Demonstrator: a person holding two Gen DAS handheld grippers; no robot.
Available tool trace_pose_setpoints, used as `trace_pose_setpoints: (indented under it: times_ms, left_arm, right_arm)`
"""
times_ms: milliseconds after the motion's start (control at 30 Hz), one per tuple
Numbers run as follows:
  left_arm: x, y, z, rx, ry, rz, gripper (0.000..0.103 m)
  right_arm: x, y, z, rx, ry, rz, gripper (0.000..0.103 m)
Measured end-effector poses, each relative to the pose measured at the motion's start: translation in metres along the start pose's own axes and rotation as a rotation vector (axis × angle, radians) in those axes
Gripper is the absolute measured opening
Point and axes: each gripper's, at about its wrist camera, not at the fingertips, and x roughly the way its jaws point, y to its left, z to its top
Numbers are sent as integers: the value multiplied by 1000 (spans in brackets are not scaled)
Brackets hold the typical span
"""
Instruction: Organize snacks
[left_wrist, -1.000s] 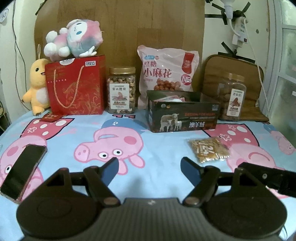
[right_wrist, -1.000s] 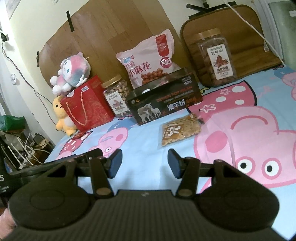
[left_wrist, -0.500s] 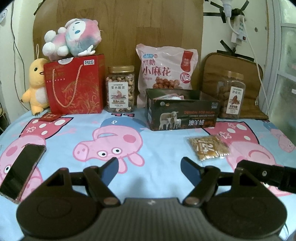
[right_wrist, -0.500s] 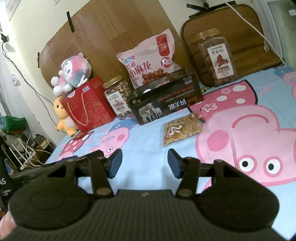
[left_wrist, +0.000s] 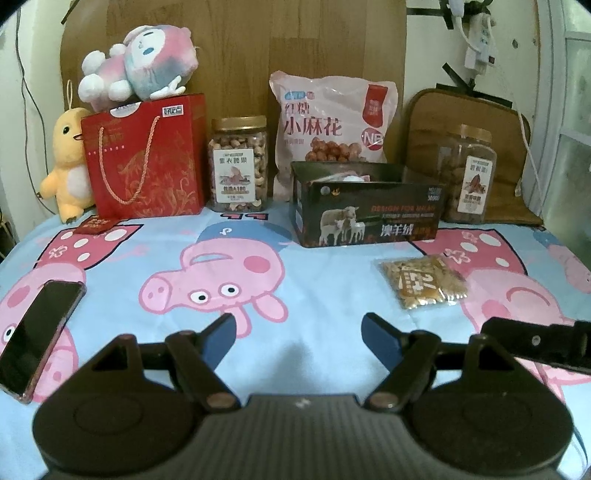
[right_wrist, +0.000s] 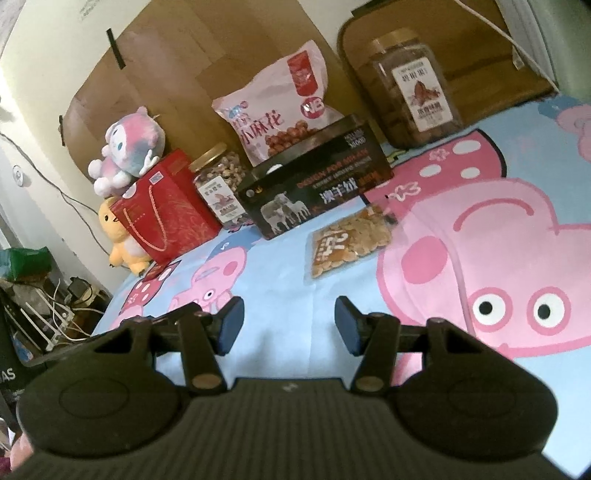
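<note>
Clear plastic: two nut jars, one (left_wrist: 239, 165) left and one (left_wrist: 468, 175) right of the black box (left_wrist: 369, 211); one snack packet (left_wrist: 424, 283) lies before it. Both grippers, left (left_wrist: 298, 336) and right (right_wrist: 289, 325), hover level, gaping, empty.

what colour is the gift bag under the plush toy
Red gift bag with gold pattern, clearest in the left wrist view.

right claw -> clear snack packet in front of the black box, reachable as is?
Probably yes. The right claw is open and empty, and the snack packet lies flat on the sheet ahead of it with only bare cloth between. The black box sits behind the packet, not across the path.
</note>
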Motion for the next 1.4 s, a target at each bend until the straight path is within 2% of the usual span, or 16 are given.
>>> trace_pose_setpoints:
  times_ms: [900, 1400]
  left_arm:
    - [32, -5, -4, 25, 59, 16, 78]
    - [44, -3, -5, 24, 79, 24, 79]
  right_arm:
    - [25, -37, 2, 136, 71, -23, 57]
    - [28, -40, 5, 152, 46, -52, 57]
